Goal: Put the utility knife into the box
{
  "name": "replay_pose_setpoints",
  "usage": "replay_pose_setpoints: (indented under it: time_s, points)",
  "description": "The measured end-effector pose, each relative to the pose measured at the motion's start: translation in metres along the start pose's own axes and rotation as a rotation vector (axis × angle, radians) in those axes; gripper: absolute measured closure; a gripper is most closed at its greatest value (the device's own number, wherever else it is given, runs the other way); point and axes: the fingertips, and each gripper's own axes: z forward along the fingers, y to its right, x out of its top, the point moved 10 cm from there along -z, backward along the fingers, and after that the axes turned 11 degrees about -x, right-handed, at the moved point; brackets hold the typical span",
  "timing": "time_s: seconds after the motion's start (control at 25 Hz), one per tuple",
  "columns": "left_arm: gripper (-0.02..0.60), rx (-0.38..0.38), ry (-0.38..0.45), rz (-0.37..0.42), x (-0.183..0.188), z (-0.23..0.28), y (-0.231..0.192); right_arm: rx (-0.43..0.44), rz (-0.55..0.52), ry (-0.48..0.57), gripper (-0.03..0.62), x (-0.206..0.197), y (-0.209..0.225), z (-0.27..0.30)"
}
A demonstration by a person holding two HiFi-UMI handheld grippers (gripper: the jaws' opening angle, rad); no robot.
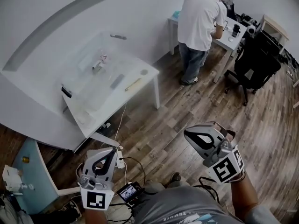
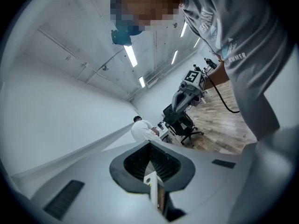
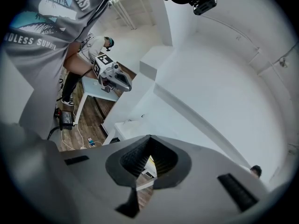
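Note:
A white table point(image 1: 145, 78) stands at the upper left of the head view, well ahead of both grippers. On it rests a clear plastic box point(image 1: 91, 73) with small items inside. Beside the box lie a grey strip point(image 1: 117, 81) and a slim yellowish tool point(image 1: 133, 84); which one is the utility knife I cannot tell. My left gripper point(image 1: 113, 149) is low at the left above the floor, its jaws together and empty. My right gripper point(image 1: 186, 132) hovers at the right over the wooden floor, also shut and empty. The jaw tips meet in the left gripper view point(image 2: 150, 143) and in the right gripper view point(image 3: 150, 136).
A person in a white shirt point(image 1: 201, 17) stands at a far desk point(image 1: 231, 38), beside a black office chair point(image 1: 254, 64). Cables point(image 1: 122, 120) trail on the floor under the table. A small screen point(image 1: 130, 191) sits near my feet, a light blue table point(image 1: 32, 164) at the lower left.

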Motion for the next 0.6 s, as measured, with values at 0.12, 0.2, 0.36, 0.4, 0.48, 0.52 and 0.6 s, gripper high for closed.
replay_pose_setpoints:
  time_s: [0.12,0.2,0.36,0.4,0.48,0.52,0.6]
  points:
    - [0.574,-0.002,-0.021,0.004,0.002,0.011,-0.003,0.012,0.008,0.013,0.585,-0.009,0.008,0.01]
    - [0.574,-0.005,-0.029,0.0,-0.003,0.013,-0.008,0.022,0.021,0.014,0.585,-0.013,0.008,0.019]
    - [0.574,-0.004,-0.018,-0.012,-0.027,0.02,-0.028,0.026,0.018,-0.003,0.585,-0.016,0.01,0.048]
    - [0.574,-0.007,-0.015,-0.014,-0.034,0.022,-0.034,0.025,0.019,-0.009,0.585,-0.016,0.011,0.056]
    - [0.574,-0.008,0.001,-0.015,-0.046,0.025,-0.048,0.023,0.022,-0.019,0.585,-0.013,0.012,0.07]
    - [0.574,-0.006,0.012,-0.016,-0.051,0.027,-0.057,0.021,0.021,-0.025,0.585,-0.011,0.014,0.077]
    - [0.574,-0.001,0.038,-0.021,-0.062,0.029,-0.074,0.01,0.019,-0.04,0.585,-0.008,0.018,0.092]
